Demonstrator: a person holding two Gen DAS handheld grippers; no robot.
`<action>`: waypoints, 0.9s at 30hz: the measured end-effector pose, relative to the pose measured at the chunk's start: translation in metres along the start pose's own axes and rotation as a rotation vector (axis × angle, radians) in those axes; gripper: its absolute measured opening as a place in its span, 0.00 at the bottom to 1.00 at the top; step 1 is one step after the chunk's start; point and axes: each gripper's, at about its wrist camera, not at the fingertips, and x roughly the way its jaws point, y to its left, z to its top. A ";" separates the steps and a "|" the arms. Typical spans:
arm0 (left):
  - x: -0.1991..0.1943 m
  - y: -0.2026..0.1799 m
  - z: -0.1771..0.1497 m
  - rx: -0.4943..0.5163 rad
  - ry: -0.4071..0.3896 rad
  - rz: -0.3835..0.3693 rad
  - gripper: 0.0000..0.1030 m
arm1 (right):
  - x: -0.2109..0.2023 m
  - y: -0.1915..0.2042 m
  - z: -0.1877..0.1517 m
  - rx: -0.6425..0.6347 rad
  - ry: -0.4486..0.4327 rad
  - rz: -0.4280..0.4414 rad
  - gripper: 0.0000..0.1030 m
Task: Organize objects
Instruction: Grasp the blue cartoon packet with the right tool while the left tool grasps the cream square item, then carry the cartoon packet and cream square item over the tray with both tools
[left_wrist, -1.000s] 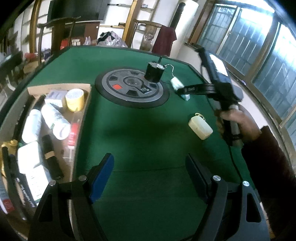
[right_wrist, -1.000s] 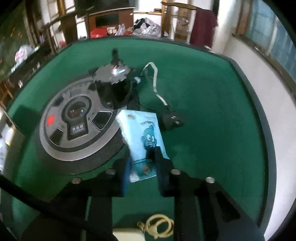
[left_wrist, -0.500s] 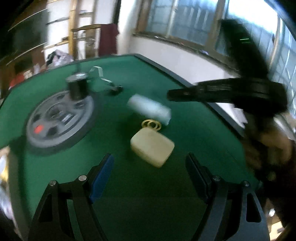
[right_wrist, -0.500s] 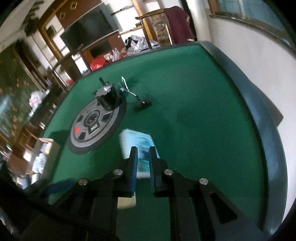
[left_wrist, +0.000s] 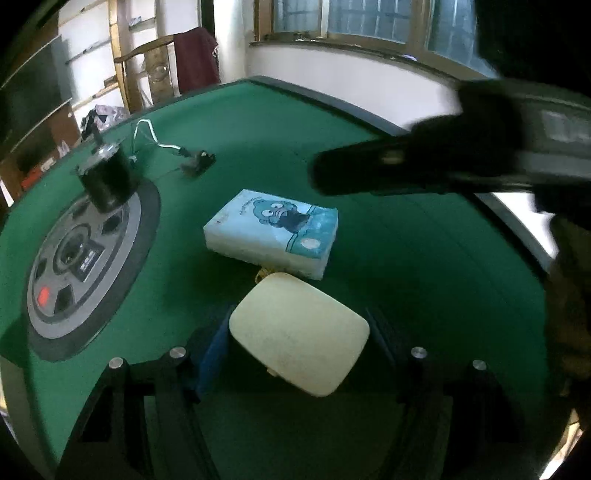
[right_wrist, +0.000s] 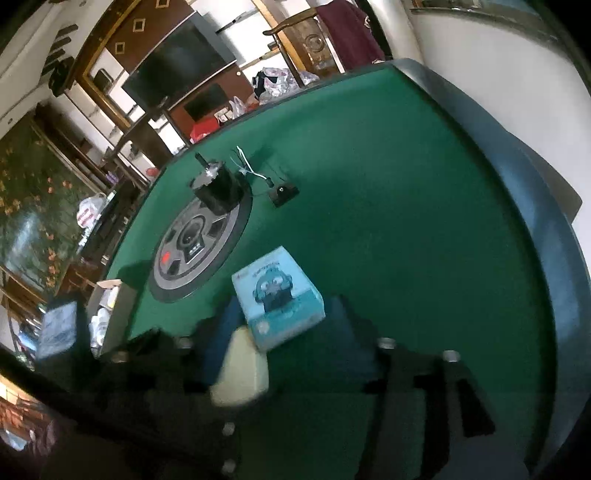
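Observation:
A cream rounded case (left_wrist: 299, 332) lies on the green table (left_wrist: 424, 258) between the fingers of my left gripper (left_wrist: 299, 332). The jaws are closing and the pads reach its two sides. Just beyond it a light-blue tissue pack (left_wrist: 273, 229) with a cartoon print lies flat, resting over the case's gold ring (left_wrist: 262, 273). My right gripper (right_wrist: 284, 325) hovers over the near end of the tissue pack (right_wrist: 277, 299). Its jaws are opening and the pads stand off the pack. From the left wrist it shows as a dark blurred shape (left_wrist: 325, 173) above the pack.
A round grey and black panel (left_wrist: 85, 251) sits in the table's middle, with a black motor (left_wrist: 107, 177) on it, wires and a small black plug (left_wrist: 201, 160). A cardboard box (right_wrist: 114, 306) holding several items stands at the left. The raised table rim (left_wrist: 332, 103) curves at right.
The right gripper brought the tissue pack nearer, laid it beside the cream case and let go. The left gripper swung over from the box side to the case and narrowed around it.

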 end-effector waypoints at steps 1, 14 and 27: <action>-0.003 0.001 -0.002 -0.005 0.002 0.006 0.60 | 0.007 0.003 0.003 -0.014 0.007 -0.017 0.54; -0.094 0.051 -0.058 -0.203 -0.077 -0.011 0.61 | 0.075 0.049 0.004 -0.259 0.092 -0.259 0.67; -0.166 0.101 -0.104 -0.385 -0.219 -0.025 0.61 | 0.103 0.096 -0.007 -0.303 0.074 -0.373 0.42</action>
